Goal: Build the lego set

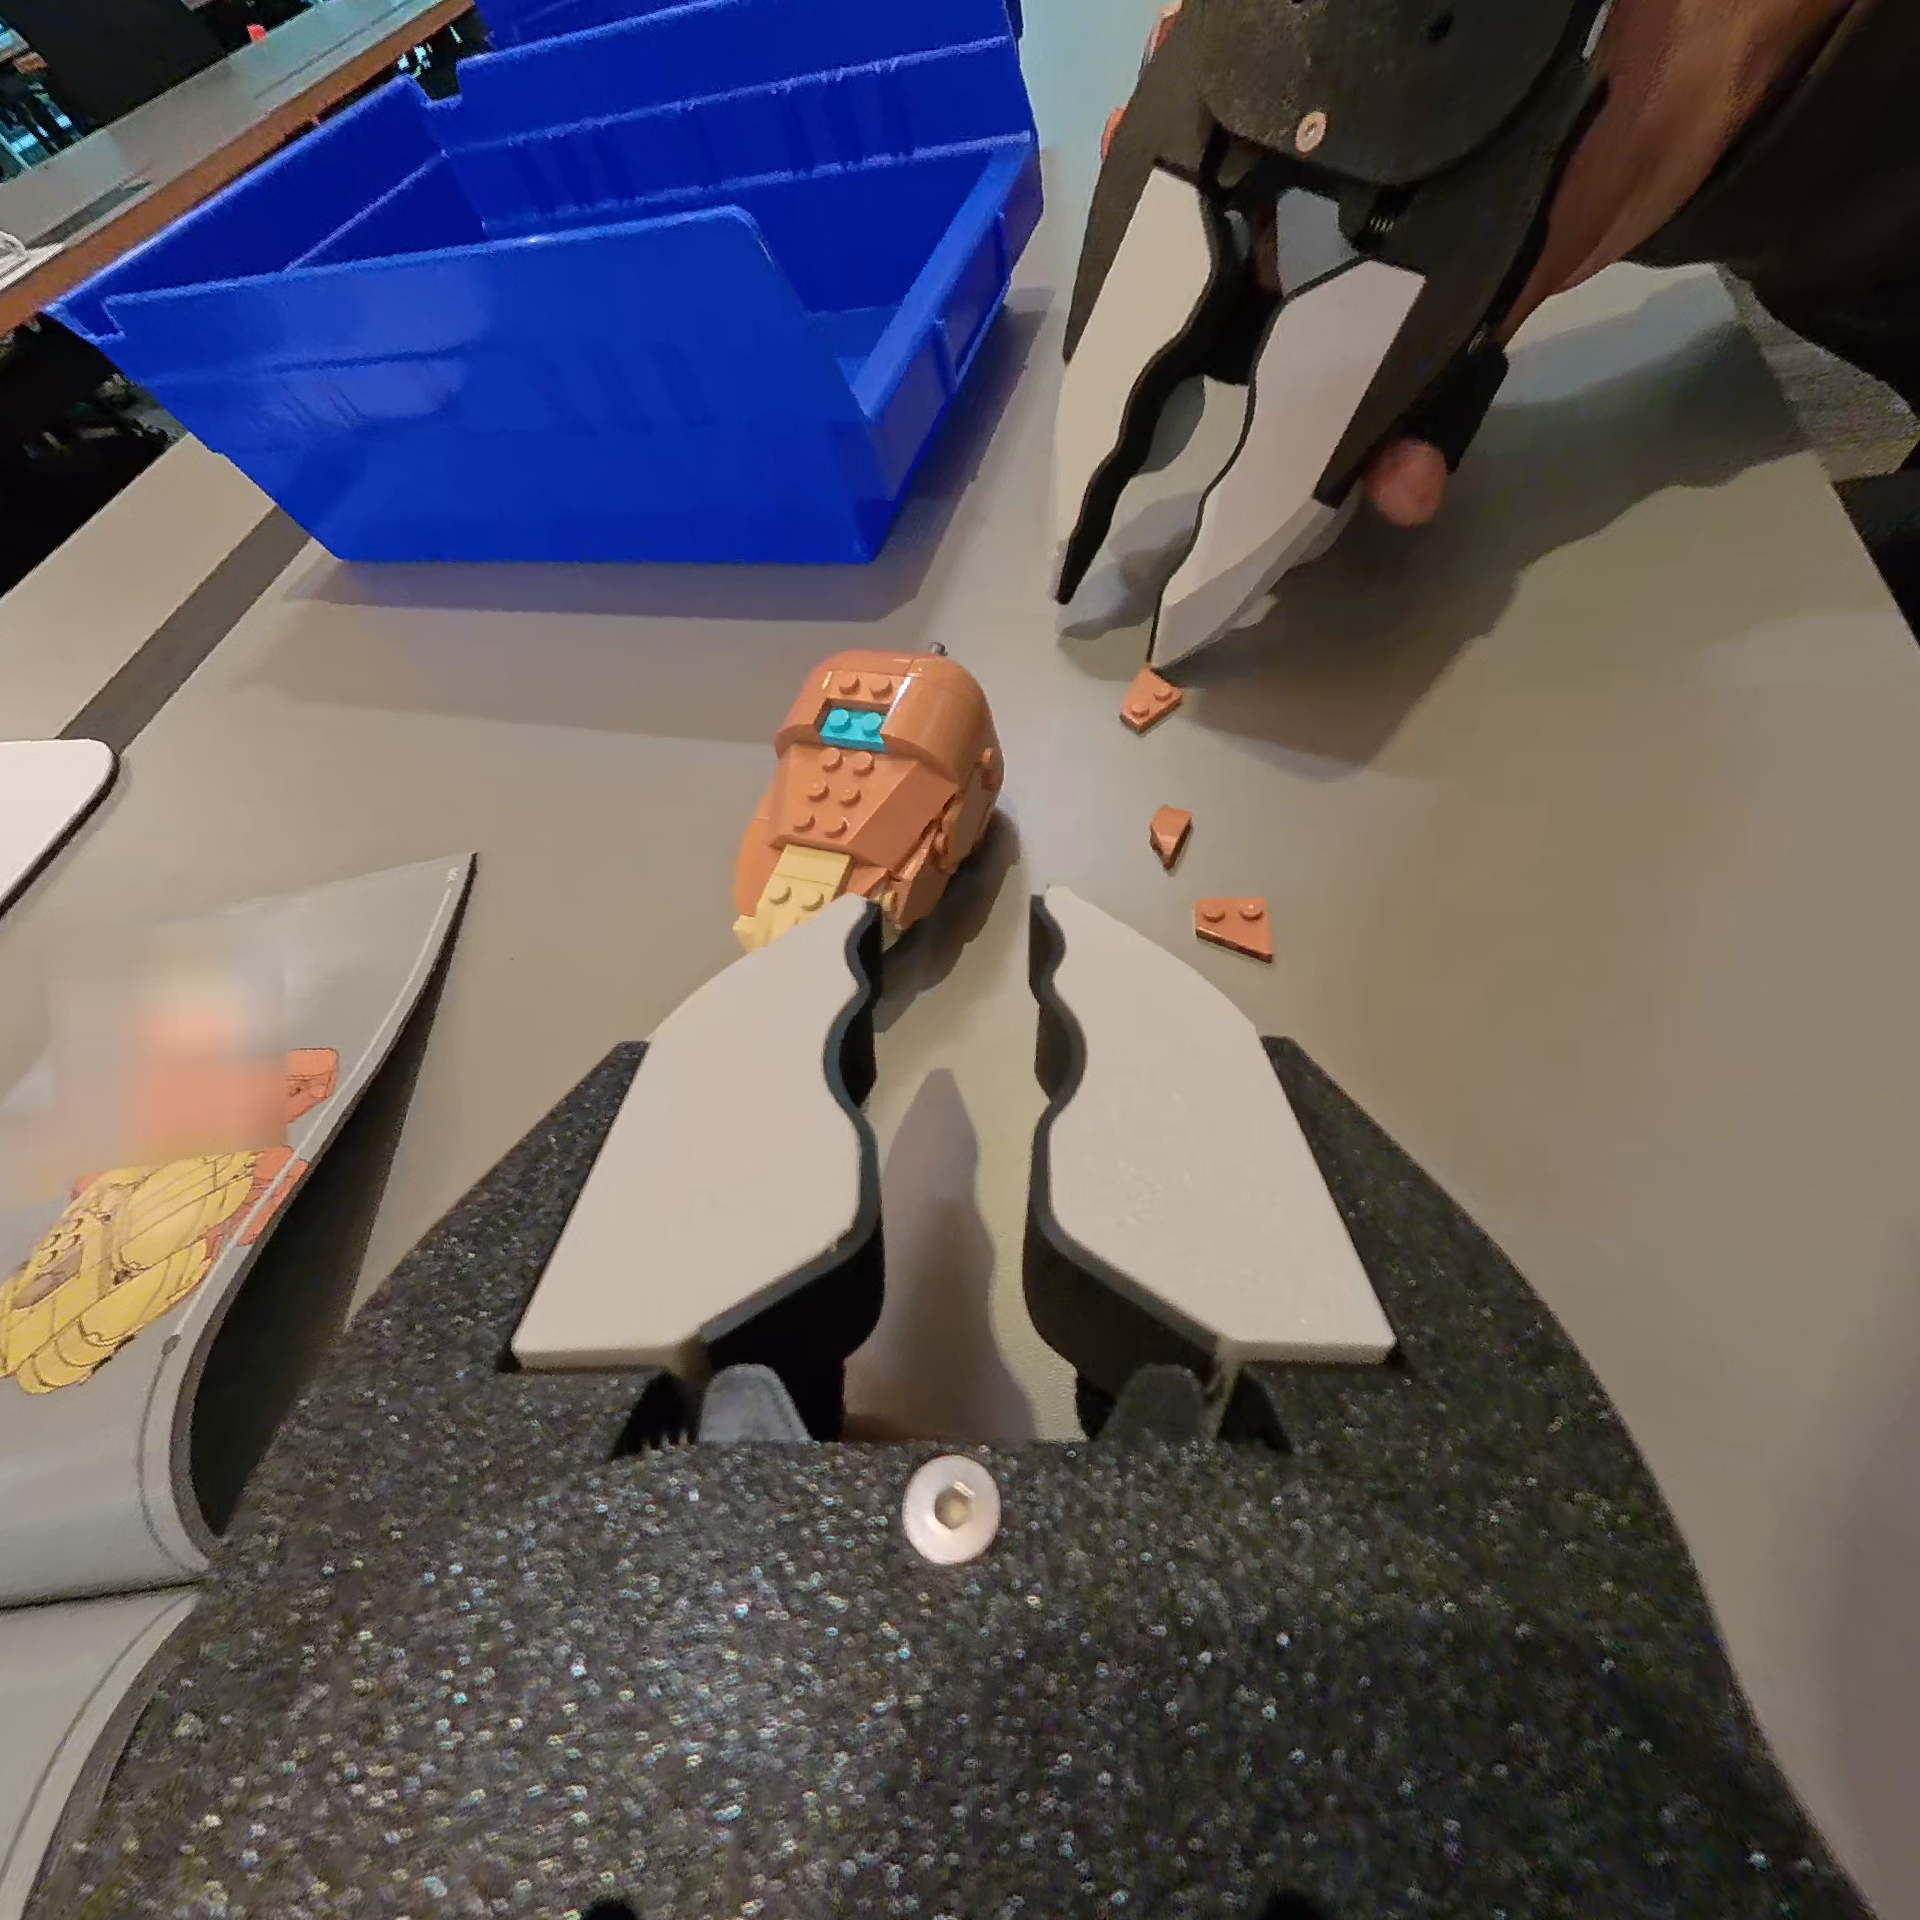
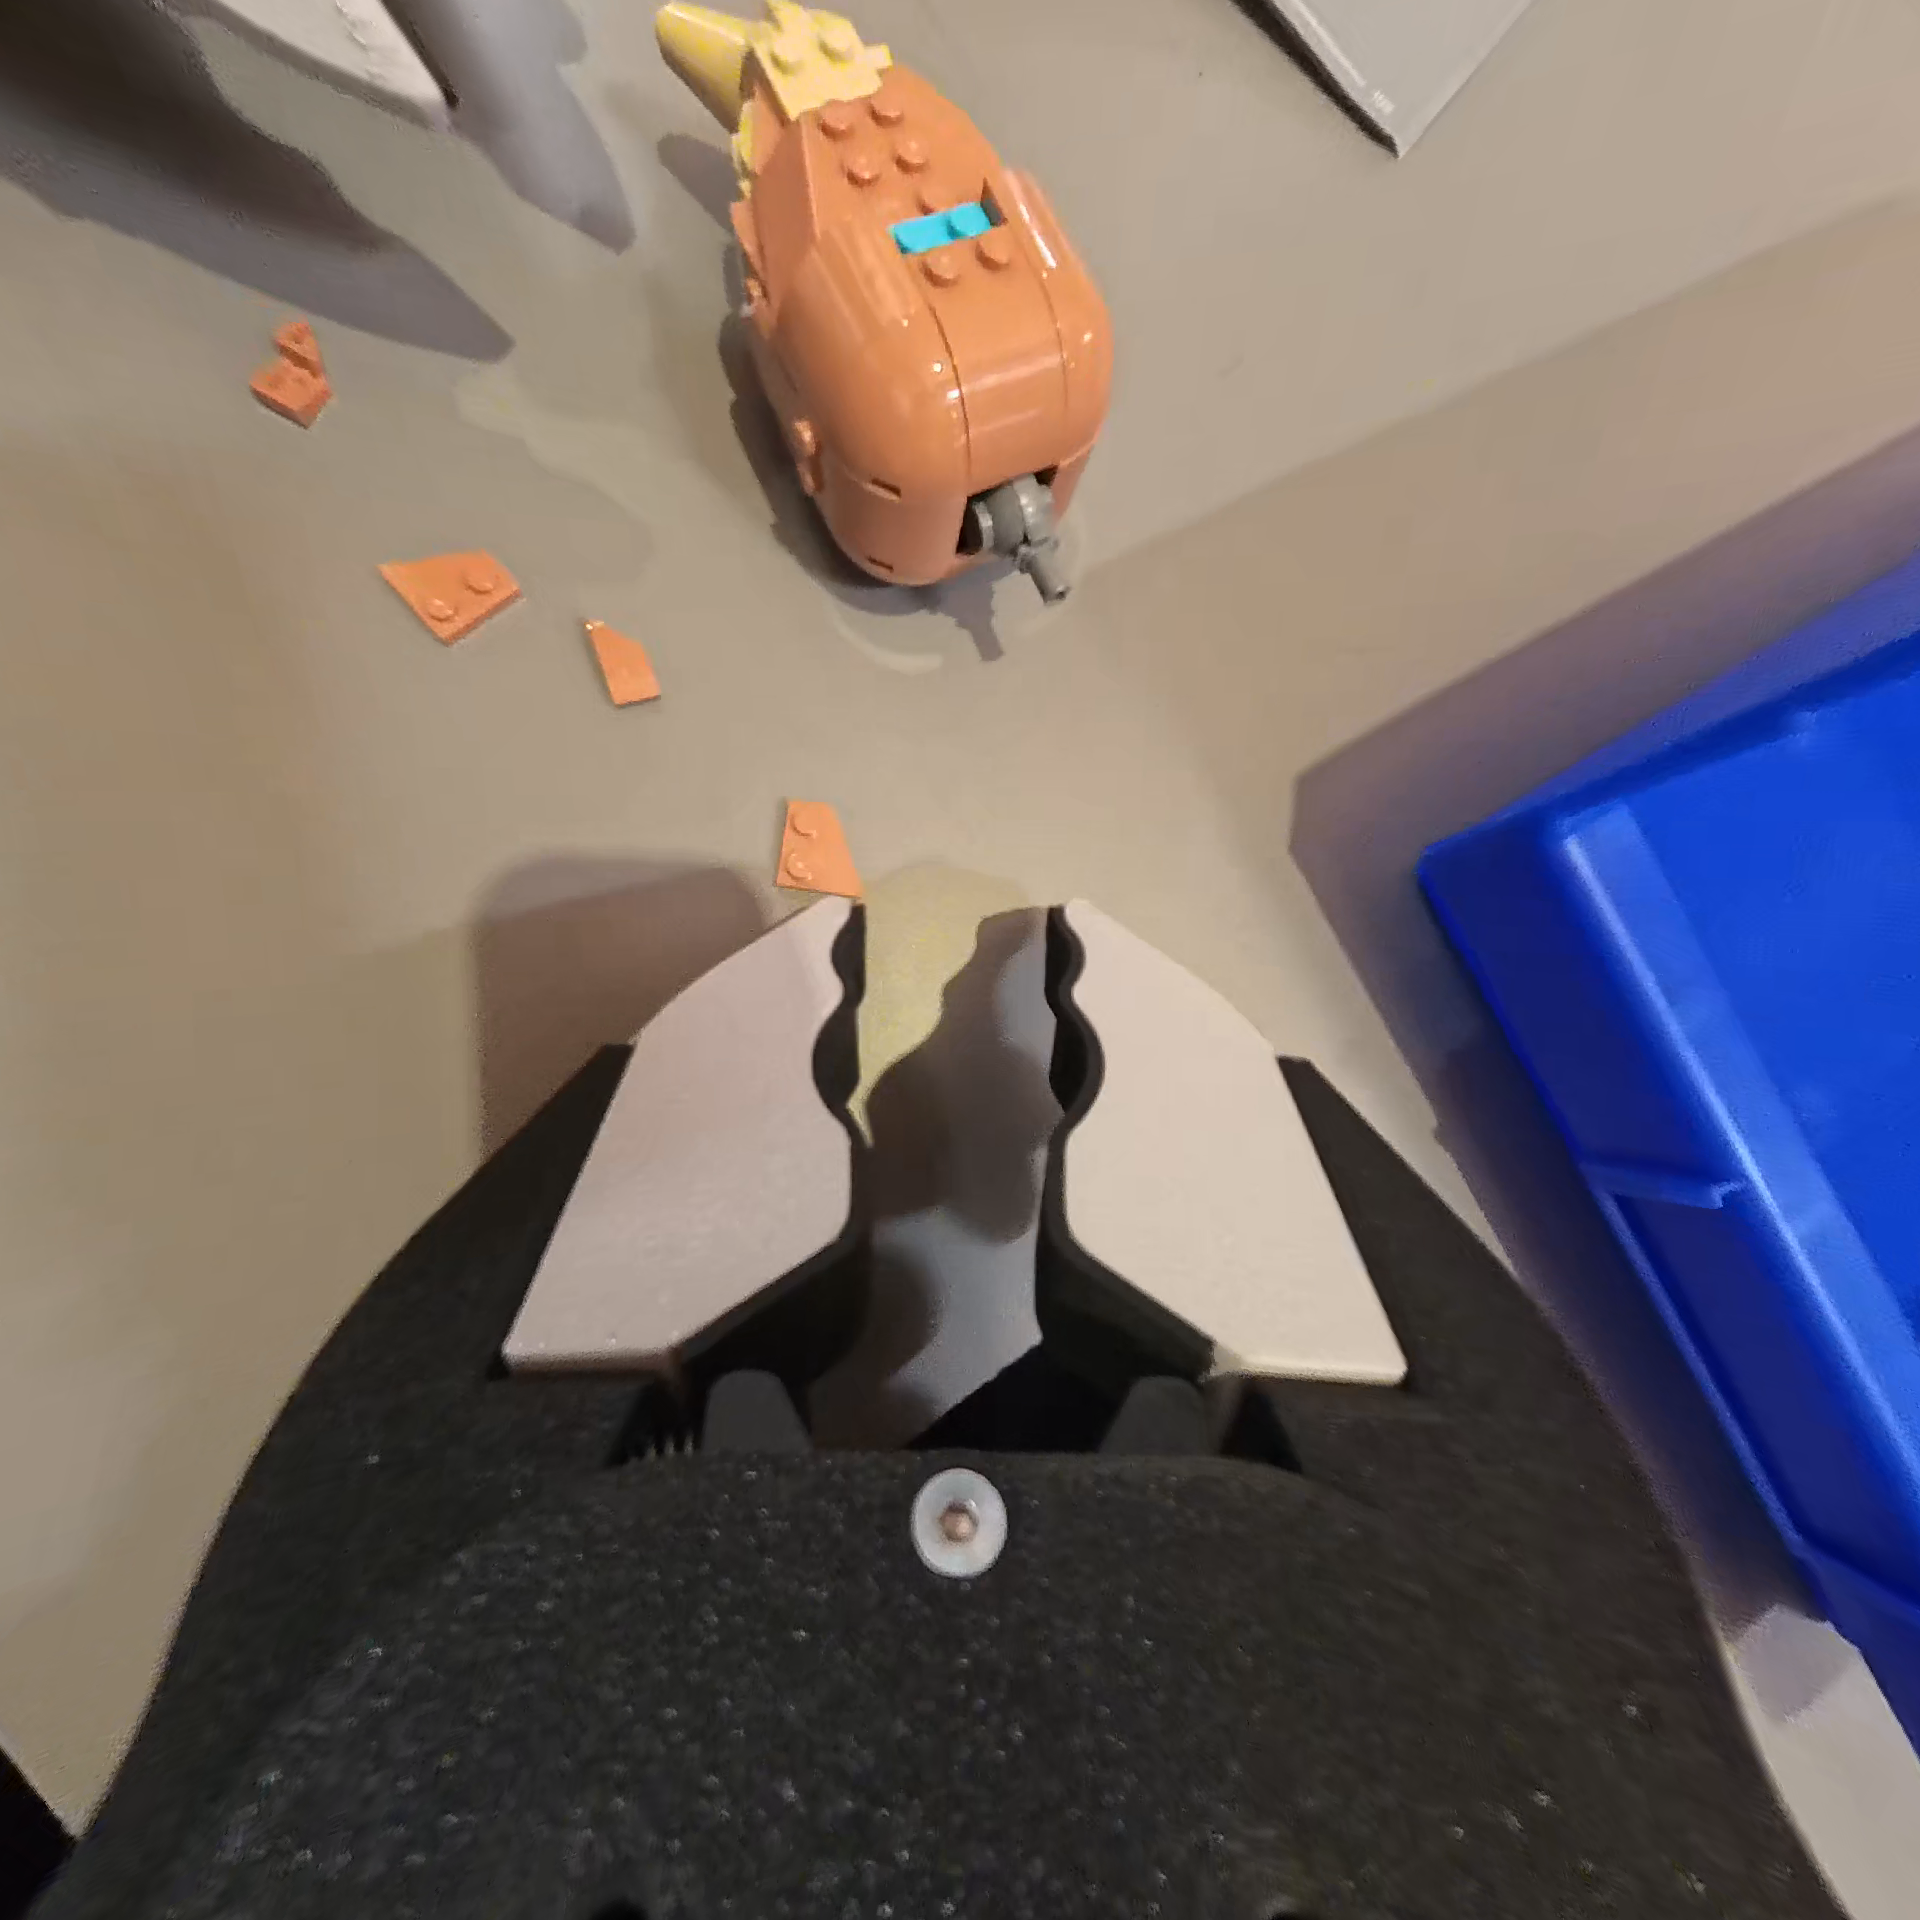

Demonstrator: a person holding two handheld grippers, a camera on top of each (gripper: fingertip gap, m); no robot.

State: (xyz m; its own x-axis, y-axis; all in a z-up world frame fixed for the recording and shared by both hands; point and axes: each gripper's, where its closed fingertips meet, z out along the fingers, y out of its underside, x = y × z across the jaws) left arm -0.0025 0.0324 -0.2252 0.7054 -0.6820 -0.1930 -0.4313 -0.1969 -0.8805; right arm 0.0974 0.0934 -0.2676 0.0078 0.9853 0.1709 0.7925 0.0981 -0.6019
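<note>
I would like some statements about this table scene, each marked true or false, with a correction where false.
1. The right hand-held gripper holds a brown piece. False: it is open and empty, just short of a small brown wedge plate.
2. The brown lego model has a turquoise piece on top. True.
3. The blue bin is full of bricks. False: the visible inside shows none.
4. The left hand-held gripper is open. True.
5. An instruction booklet lies beside the left hand-held gripper. True.

Bare grey table (image 2: 260,727) lies open around the brown lego model (image 2: 914,343) and loose wedge plates (image 2: 452,592), while the blue bins (image 1: 582,343) block the far side and the instruction booklet (image 1: 208,1143) the left.
</note>
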